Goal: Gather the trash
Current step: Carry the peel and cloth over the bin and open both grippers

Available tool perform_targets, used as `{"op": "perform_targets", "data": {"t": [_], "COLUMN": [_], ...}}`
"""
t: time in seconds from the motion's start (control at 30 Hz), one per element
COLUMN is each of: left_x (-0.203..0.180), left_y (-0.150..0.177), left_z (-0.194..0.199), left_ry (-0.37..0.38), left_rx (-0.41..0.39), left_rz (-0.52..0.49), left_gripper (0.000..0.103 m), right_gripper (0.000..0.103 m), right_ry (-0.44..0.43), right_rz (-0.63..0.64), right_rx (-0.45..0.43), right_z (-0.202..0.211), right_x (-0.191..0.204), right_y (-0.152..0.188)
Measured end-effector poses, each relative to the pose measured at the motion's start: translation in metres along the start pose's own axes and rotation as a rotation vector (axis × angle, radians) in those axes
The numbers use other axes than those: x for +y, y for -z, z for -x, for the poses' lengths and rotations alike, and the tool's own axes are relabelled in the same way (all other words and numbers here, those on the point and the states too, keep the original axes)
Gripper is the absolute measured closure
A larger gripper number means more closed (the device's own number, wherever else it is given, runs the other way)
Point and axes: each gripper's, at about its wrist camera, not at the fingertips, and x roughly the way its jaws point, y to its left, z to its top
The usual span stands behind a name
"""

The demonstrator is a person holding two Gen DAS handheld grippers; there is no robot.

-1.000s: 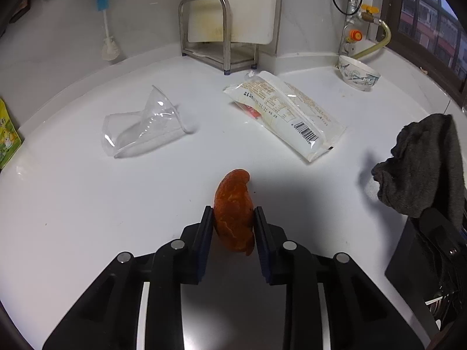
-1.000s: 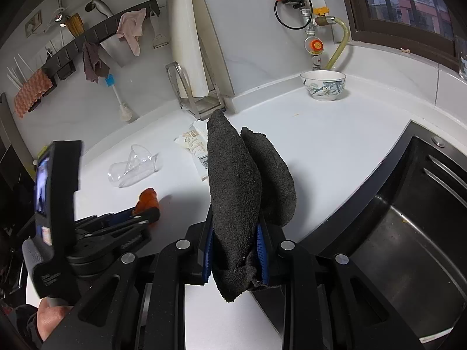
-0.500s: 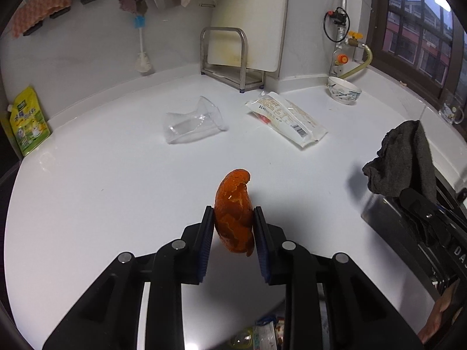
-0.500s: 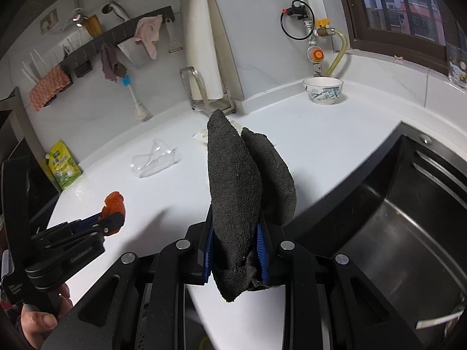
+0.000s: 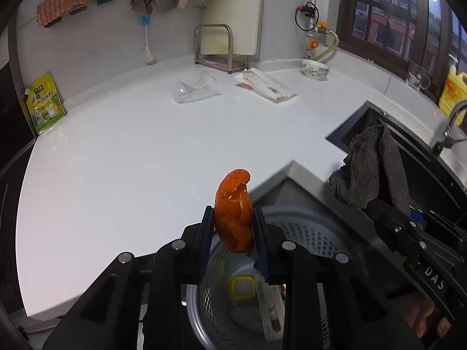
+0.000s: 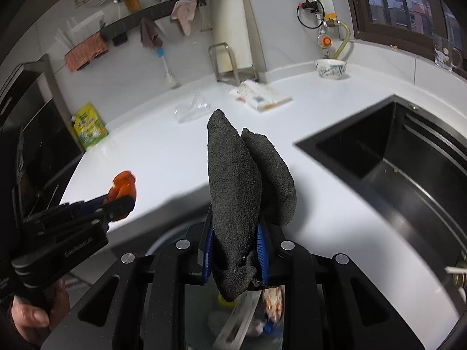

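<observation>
Left wrist view: the left hand-held gripper [image 5: 233,233] is clamped on a curled piece of orange peel [image 5: 235,213], glossy and ragged at its upper edge, which stands upright between the pads. It hangs past the white bench [image 5: 116,160] edge, above a grey perforated plastic trash basket [image 5: 306,233] that already holds a yellow-rimmed lid and a white wrapper. On the bench, far left against the wall, stands a yellow-green pouch [image 5: 45,102] with printed characters too small to read. Further back lie a crushed clear plastic cup [image 5: 195,89] and, just to its right, a flat white printed packet [image 5: 267,84] with a barcode; its text is illegible. A patterned ceramic bowl [image 5: 315,69] sits near the wall pipe.

At the right, the right hand-held gripper [image 6: 235,250] is closed tight on a folded dark grey towelling cloth [image 6: 236,186], which stands up from between its blue pads beside the black sink [image 6: 394,157]. Its body carries white letters "DAS". Both grippers point downward at a slant, side by side, over the basket. In the right wrist view, fingers of the left hand [image 6: 32,318] wrap the left gripper's handle.
</observation>
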Motion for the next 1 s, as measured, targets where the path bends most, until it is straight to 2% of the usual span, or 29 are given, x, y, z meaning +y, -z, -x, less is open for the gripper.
{"op": "perform_targets", "data": {"t": [0.3,0.73,0.77,0.8,0.87,0.9,1.0], "left_x": [-0.007,-0.005,-0.004,-0.003,0.000,0.001,0.002], "left_y": [0.043,0.073,0.073,0.073,0.073,0.073,0.073], "left_z": [0.012,-0.012,-0.012,-0.013,-0.012,-0.011,-0.010], "left_ry": [0.020,0.032,0.029,0.028,0.028,0.026,0.017], "left_rx": [0.044,0.129,0.131,0.132,0.124,0.114,0.107], "left_rz": [-0.040,-0.020,-0.017,-0.014,-0.004,0.003,0.004], "left_gripper": [0.075,0.071,0.071,0.067,0.051,0.041,0.040], "right_gripper": [0.079,0.078,0.075,0.065,0.045,0.044,0.044], "right_ry": [-0.019,-0.029,-0.030,-0.032,-0.039,-0.033,-0.014], "right_rz": [0.036,-0.009,-0.015,-0.020,-0.026,-0.022,-0.005], "right_rx": [0.105,0.180,0.182,0.184,0.181,0.160,0.145], "right_z": [0.008,-0.024,-0.025,-0.026,-0.026,-0.023,-0.019], "right_x": [0.014,0.007,0.006,0.005,0.004,0.005,0.006], "right_y": [0.063,0.090,0.090,0.090,0.087,0.086,0.082]}}
